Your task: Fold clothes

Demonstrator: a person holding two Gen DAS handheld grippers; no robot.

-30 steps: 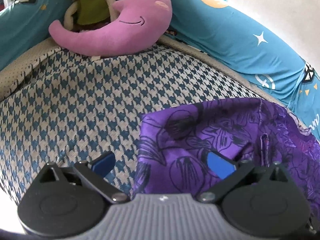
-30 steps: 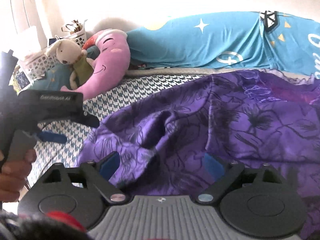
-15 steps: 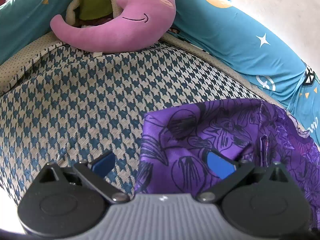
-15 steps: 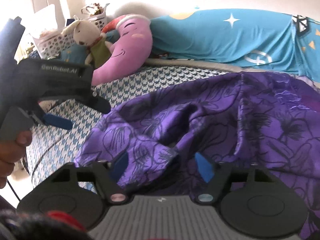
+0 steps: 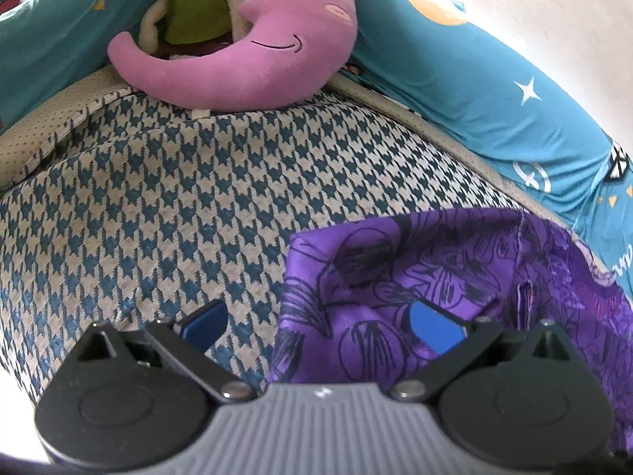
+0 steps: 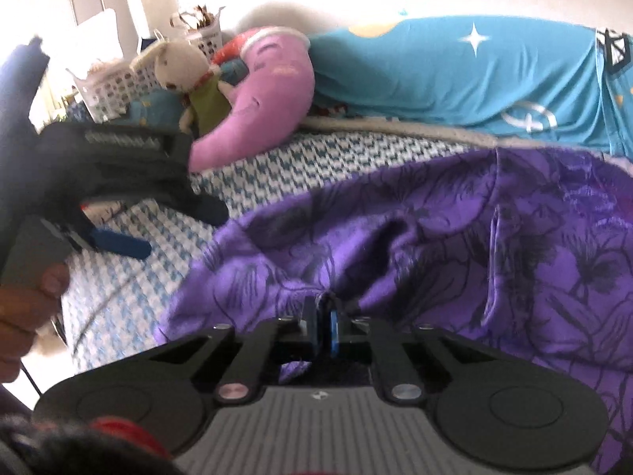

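Item, nearest, lower centre of the right wrist view: my right claw (image 6: 323, 326), its two blue pads drawn together, with a bunched pinch of the purple garment (image 6: 455, 245) caught between them.

Item, lower centre of the left wrist view: my left claw (image 5: 318, 322), spread wide and gripping nothing; one blue pad sits over the houndstooth cover (image 5: 158, 206), the other over the purple cloth, the garment's edge running between them.

Item, the purple garment with dark line print: it lies rumpled on the cover, filling the right and centre of the right wrist view and the lower right of the left wrist view, with a deep crease at mid-frame.

Item, left edge of the right wrist view: my left hand (image 6: 27, 308) around the other claw's grey handle, blurred.

Item, blue-and-cream houndstooth cover: spread under the garment, filling the middle left of the left wrist view.

Item, farther, upper centre of the left wrist view: a pink moon cushion (image 5: 253, 51) resting on the cover's far edge, a plush rabbit (image 5: 190, 4) in a green top leaning against it.

Item, farthest, upper right: teal bedding (image 5: 494, 99) with white stars, lying along the pale wall.

Item, upper left of the right wrist view: a white basket (image 6: 114, 83), washed out by light.
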